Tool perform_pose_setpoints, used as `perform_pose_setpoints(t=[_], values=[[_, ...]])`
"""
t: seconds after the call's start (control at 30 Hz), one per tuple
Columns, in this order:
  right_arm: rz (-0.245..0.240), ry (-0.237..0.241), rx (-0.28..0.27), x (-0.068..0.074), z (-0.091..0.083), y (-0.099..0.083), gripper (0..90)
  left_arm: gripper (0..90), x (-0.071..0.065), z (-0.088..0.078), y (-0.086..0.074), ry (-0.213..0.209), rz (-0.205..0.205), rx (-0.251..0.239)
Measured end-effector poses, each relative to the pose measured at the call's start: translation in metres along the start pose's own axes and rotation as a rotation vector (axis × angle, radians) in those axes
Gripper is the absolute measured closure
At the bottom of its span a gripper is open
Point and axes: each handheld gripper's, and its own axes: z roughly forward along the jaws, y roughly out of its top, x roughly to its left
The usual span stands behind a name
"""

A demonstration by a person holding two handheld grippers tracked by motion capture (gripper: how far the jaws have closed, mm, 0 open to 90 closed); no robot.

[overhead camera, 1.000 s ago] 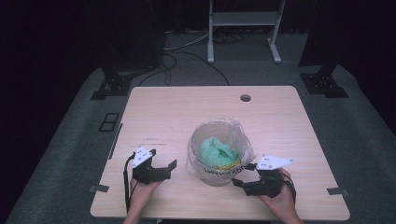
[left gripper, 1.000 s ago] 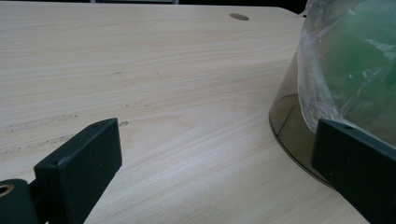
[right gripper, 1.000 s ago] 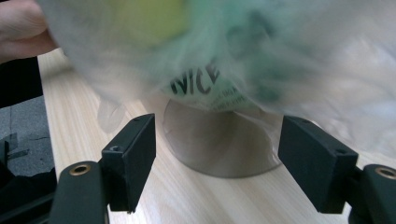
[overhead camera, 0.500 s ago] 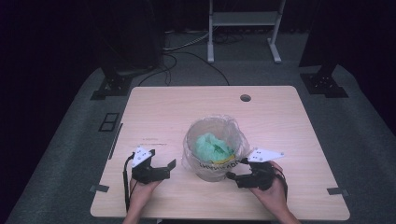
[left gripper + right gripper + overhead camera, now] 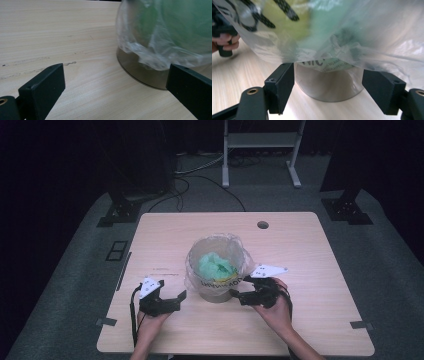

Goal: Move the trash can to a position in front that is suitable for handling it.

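A round bin stands upright near the middle of a pale wood-grain table, slightly toward the person's edge. Its wall is smooth, grey and gently tapered, with a flat circular foot resting on the tabletop. A thin, clear plastic liner is folded over the rim and hangs down the outside in crinkled, glossy folds; dark printed lettering shows on its front. Inside the bin lies crumpled green material, soft in outline.

The left gripper sits low over the table just left of the bin, held in the person's left hand. Its two black, blocky jaws are spread wide with nothing between them. In the left gripper view the hanging liner and the bin's base lie ahead and to the right, apart from the jaws.

The right gripper is held by the right hand at the bin's right side, close against the hanging liner. In the right gripper view its jaws are spread apart, one on each side of the bin's lower wall, with the liner draped just above them. Whether the jaws touch the plastic cannot be told.

A small round hole pierces the table's far side.
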Motion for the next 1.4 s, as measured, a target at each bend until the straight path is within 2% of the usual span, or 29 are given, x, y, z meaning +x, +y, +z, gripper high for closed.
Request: perform_pose_setpoints(t=[0.33, 0.53, 0.9, 1.03, 1.23, 1.37, 1.4], values=[[-0.012, 0.005, -0.031, 0.0, 0.025, 0.022, 25.2, 1.0, 0.0, -0.001, 0.0, -0.004, 0.001, -0.002], [0.003, 0.01, -0.037, 0.0, 0.04, 0.028, 25.2, 1.0, -0.002, -0.001, 0.001, -0.007, 0.005, -0.007], [-0.007, 0.017, -0.032, -0.001, 0.055, 0.037, 25.2, 1.0, -0.003, -0.001, 0.001, -0.015, 0.011, -0.005], [-0.014, 0.032, -0.024, -0.005, 0.051, 0.034, 25.2, 1.0, -0.003, -0.002, 0.002, -0.016, 0.014, -0.01], [-0.001, 0.037, -0.036, -0.019, 0.027, 0.03, 25.2, 1.0, -0.008, 0.0, 0.002, -0.028, 0.024, -0.004], [-0.012, 0.013, -0.027, -0.029, 0.01, 0.025, 25.2, 1.0, -0.01, -0.001, 0.005, -0.036, 0.032, -0.01], [-0.011, 0.005, -0.024, -0.031, 0.006, 0.024, 25.2, 1.0, -0.01, -0.002, 0.006, -0.047, 0.021, -0.016]])
